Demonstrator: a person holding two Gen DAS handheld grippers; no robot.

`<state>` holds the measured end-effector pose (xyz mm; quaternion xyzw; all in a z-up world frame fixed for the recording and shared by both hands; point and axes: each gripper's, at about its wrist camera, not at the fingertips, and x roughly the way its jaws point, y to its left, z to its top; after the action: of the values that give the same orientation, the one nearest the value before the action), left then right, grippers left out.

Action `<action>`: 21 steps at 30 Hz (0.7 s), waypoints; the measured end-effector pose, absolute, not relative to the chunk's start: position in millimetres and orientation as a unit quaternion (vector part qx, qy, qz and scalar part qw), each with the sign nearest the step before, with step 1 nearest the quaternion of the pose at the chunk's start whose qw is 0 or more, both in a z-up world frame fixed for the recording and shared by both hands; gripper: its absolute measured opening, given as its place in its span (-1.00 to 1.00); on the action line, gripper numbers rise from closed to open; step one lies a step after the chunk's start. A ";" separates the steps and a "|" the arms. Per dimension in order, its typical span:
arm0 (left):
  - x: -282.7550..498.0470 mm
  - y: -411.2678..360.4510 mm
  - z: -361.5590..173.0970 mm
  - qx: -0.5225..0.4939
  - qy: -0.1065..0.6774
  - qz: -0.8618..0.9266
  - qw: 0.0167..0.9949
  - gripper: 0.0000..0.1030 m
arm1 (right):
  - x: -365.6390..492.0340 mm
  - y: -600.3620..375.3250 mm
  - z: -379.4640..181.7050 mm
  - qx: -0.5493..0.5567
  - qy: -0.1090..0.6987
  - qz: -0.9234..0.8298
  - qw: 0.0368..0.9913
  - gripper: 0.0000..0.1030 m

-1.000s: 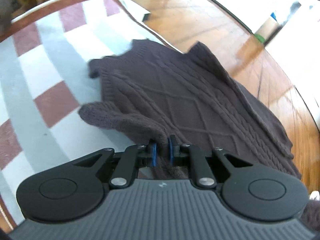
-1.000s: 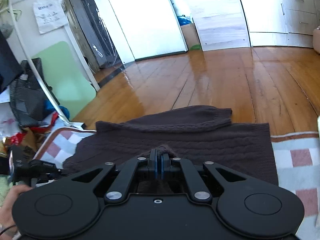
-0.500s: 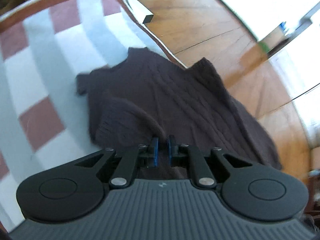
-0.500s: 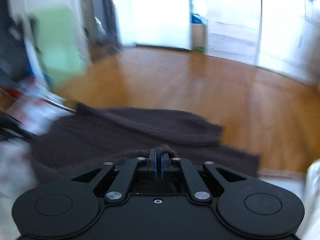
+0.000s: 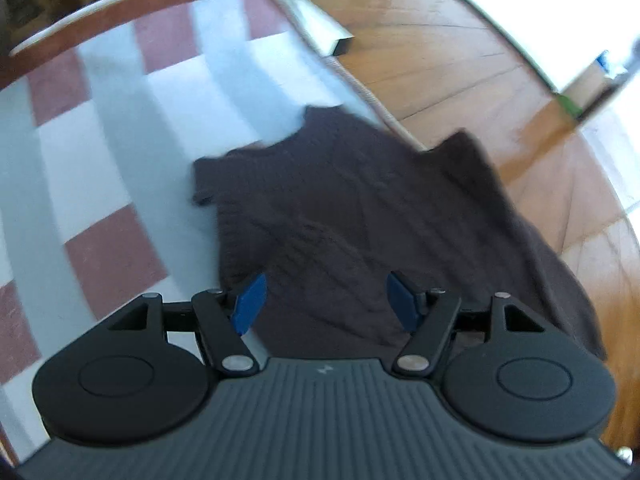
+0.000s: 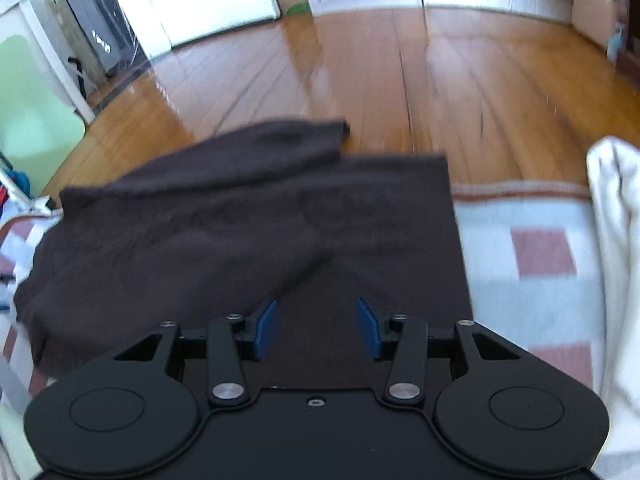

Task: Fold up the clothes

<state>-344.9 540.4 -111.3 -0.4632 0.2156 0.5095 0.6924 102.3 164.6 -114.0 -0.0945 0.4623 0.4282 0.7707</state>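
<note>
Rug (image 5: 100,160): sweater (image 5: 360,208) dropped, claws apart

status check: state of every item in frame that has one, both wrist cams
left gripper: open, nothing between the fingers, above the sweater
right gripper: open, empty
dark brown sweater: released, lying partly folded on the checked blanket, far edge over the wooden floor
white cloth: bunched at the right edge

The knit folds pinched a second ago have been released: the left gripper (image 5: 326,302) and right gripper (image 6: 317,330) are now spread, the dark sweater (image 5: 360,216) lying flat ahead of both.
</note>
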 end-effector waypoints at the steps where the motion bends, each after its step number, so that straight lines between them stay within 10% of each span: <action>1: -334.5 535.7 -103.4 -0.442 0.218 0.492 0.718 0.29 | 100.8 165.2 -119.7 -0.093 0.469 0.426 0.768 -0.04; 5: -287.2 511.1 -81.0 -0.340 0.261 0.447 0.785 0.62 | 82.9 182.2 -132.5 -0.087 0.487 0.446 0.745 -0.04; 12: -287.9 501.5 -109.0 -0.358 0.324 0.429 0.763 0.61 | 13.7 233.5 -128.6 -0.118 0.482 0.566 0.659 -0.04; 17: -369.4 542.7 -125.4 -0.506 0.246 0.449 0.695 0.09 | -77.9 322.5 -122.7 -0.162 0.469 0.665 0.558 -0.04; 21: -411.1 557.8 -112.8 -0.482 0.236 0.505 0.676 0.05 | -133.1 400.4 -140.8 -0.157 0.508 0.681 0.504 -0.04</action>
<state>-411.1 557.8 -112.8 -0.4823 0.2357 0.5050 0.6759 -133.1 400.4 -140.8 -0.1568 0.5077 0.6810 0.5040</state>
